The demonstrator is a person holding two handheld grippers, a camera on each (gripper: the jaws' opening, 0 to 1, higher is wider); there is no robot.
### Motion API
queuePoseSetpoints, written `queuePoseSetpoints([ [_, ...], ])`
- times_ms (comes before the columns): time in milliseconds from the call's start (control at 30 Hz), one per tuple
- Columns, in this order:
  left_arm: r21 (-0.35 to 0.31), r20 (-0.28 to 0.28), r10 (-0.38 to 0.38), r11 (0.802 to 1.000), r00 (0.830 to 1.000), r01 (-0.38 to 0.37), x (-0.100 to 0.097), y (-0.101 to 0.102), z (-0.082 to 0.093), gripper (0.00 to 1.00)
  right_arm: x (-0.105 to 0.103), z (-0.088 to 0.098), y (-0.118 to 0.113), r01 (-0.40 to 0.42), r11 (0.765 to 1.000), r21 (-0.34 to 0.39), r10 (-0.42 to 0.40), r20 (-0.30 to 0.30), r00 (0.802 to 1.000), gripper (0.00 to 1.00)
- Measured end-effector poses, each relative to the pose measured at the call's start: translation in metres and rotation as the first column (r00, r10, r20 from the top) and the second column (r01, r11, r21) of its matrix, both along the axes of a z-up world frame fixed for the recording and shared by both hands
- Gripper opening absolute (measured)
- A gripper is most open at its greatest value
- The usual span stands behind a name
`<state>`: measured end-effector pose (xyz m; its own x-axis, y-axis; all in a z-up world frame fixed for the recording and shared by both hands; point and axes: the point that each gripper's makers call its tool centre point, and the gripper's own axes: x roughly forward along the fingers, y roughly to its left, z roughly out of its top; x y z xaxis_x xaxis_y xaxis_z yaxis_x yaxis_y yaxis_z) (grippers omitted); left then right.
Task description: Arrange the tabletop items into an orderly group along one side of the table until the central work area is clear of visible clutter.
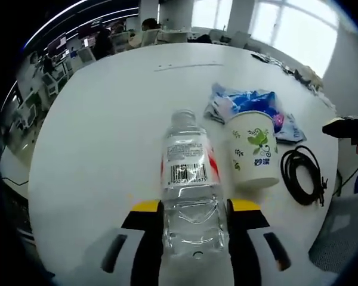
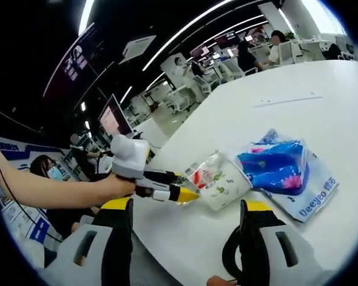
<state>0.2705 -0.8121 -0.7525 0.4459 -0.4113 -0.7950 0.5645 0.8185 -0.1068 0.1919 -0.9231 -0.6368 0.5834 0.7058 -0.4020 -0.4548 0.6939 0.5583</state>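
A clear plastic water bottle [image 1: 190, 179] with a red and white label sits between the yellow-tipped jaws of my left gripper [image 1: 195, 206], which is shut on its lower body. Just right of it stands a white paper cup [image 1: 255, 149] with green leaf prints. Behind the cup lie blue tissue packs [image 1: 250, 102]. In the right gripper view, a hand brings the left gripper [image 2: 182, 192] in from the left, against the bottle [image 2: 200, 173] and the cup [image 2: 225, 182]. The tissue packs [image 2: 283, 168] lie to their right. My right gripper [image 2: 187, 208] hangs open above the table edge, holding nothing.
A coiled black cable [image 1: 304, 176] lies right of the cup near the table's edge, also at the bottom of the right gripper view [image 2: 230, 257]. The white round table [image 1: 107, 131] is bare to the left. Office desks, screens and people stand beyond.
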Motion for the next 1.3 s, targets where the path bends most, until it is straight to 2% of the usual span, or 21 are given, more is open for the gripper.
queuePoseSetpoints([
  [100, -0.025, -0.013, 0.005, 1.0, 1.0, -0.005, -0.003, -0.001, 0.0, 0.36, 0.01, 0.006, 0.006, 0.016, 1.0, 0.019, -0.016, 0.004, 1.0, 0.7],
  [300, -0.062, 0.037, 0.041, 0.997, 0.998, -0.039, -0.007, -0.001, 0.003, 0.35, 0.046, 0.015, 0.031, 0.019, 0.999, 0.043, -0.02, 0.015, 1.0, 0.69],
  [367, -0.072, 0.058, 0.053, 0.996, 0.997, -0.048, -0.009, 0.0, 0.005, 0.35, 0.057, 0.016, 0.036, 0.03, 0.998, 0.06, -0.031, 0.005, 1.0, 0.68],
  [433, -0.09, 0.069, 0.068, 0.994, 0.995, -0.062, -0.01, 0.002, 0.007, 0.35, 0.07, 0.013, 0.041, 0.054, 0.996, 0.066, -0.052, -0.033, 0.998, 0.67],
  [500, -0.101, 0.084, 0.083, 0.992, 0.993, -0.074, -0.011, 0.004, 0.01, 0.35, 0.084, 0.003, 0.044, 0.071, 0.996, 0.048, -0.068, -0.069, 0.995, 0.67],
  [600, -0.112, 0.085, 0.1, 0.99, 0.991, -0.09, -0.012, 0.007, 0.01, 0.35, 0.097, -0.015, 0.051, 0.101, 0.994, 0.035, -0.092, -0.197, 0.976, 0.65],
  [667, -0.104, 0.09, 0.099, 0.99, 0.991, -0.09, -0.013, 0.009, 0.009, 0.35, 0.107, -0.025, 0.059, 0.1, 0.995, 0.026, -0.091, -0.25, 0.964, 0.6],
  [700, -0.099, 0.096, 0.097, 0.991, 0.991, -0.088, -0.012, 0.009, 0.009, 0.35, 0.113, -0.034, 0.063, 0.101, 0.995, 0.005, -0.095, -0.287, 0.953, 0.57],
  [733, -0.102, 0.097, 0.099, 0.991, 0.99, -0.089, -0.012, 0.009, 0.009, 0.36, 0.115, -0.037, 0.064, 0.102, 0.995, -0.002, -0.098, -0.3, 0.949, 0.57],
  [767, -0.105, 0.097, 0.101, 0.99, 0.99, -0.091, -0.012, 0.009, 0.009, 0.36, 0.121, -0.047, 0.067, 0.112, 0.993, -0.028, -0.115, -0.342, 0.933, 0.57],
  [800, -0.107, 0.1, 0.103, 0.99, 0.99, -0.093, -0.012, 0.009, 0.009, 0.36, 0.123, -0.048, 0.068, 0.112, 0.993, -0.035, -0.117, -0.338, 0.934, 0.57],
  [867, -0.102, 0.106, 0.101, 0.991, 0.989, -0.091, -0.012, 0.009, 0.009, 0.36, 0.127, -0.061, 0.07, 0.096, 0.989, -0.109, -0.129, -0.358, 0.925, 0.56],
  [900, -0.098, 0.107, 0.098, 0.991, 0.989, -0.088, -0.012, 0.009, 0.009, 0.36, 0.127, -0.063, 0.071, 0.092, 0.989, -0.116, -0.128, -0.36, 0.924, 0.54],
  [933, -0.094, 0.107, 0.095, 0.992, 0.99, -0.085, -0.013, 0.009, 0.008, 0.36, 0.13, -0.07, 0.071, 0.108, 0.983, -0.146, -0.157, -0.384, 0.91, 0.55],
  [967, -0.088, 0.109, 0.088, 0.993, 0.99, -0.079, -0.013, 0.01, 0.008, 0.36, 0.135, -0.071, 0.073, 0.122, 0.982, -0.143, -0.169, -0.38, 0.909, 0.55],
  [1000, -0.077, 0.113, 0.08, 0.994, 0.99, -0.072, -0.014, 0.011, 0.007, 0.36, 0.139, -0.075, 0.075, 0.143, 0.979, -0.144, -0.19, -0.398, 0.897, 0.55],
  [1033, -0.077, 0.113, 0.081, 0.994, 0.99, -0.073, -0.014, 0.011, 0.007, 0.36, 0.142, -0.078, 0.077, 0.146, 0.979, -0.145, -0.193, -0.405, 0.894, 0.55],
  [1133, -0.083, 0.107, 0.087, 0.993, 0.99, -0.078, -0.014, 0.012, 0.007, 0.37, 0.143, -0.092, 0.077, 0.145, 0.967, -0.208, -0.224, -0.435, 0.872, 0.53],
  [1300, -0.091, 0.113, 0.097, 0.992, 0.989, -0.087, -0.016, 0.011, 0.005, 0.37, 0.143, -0.099, 0.089, 0.135, 0.964, -0.229, -0.225, -0.433, 0.873, 0.5],
])
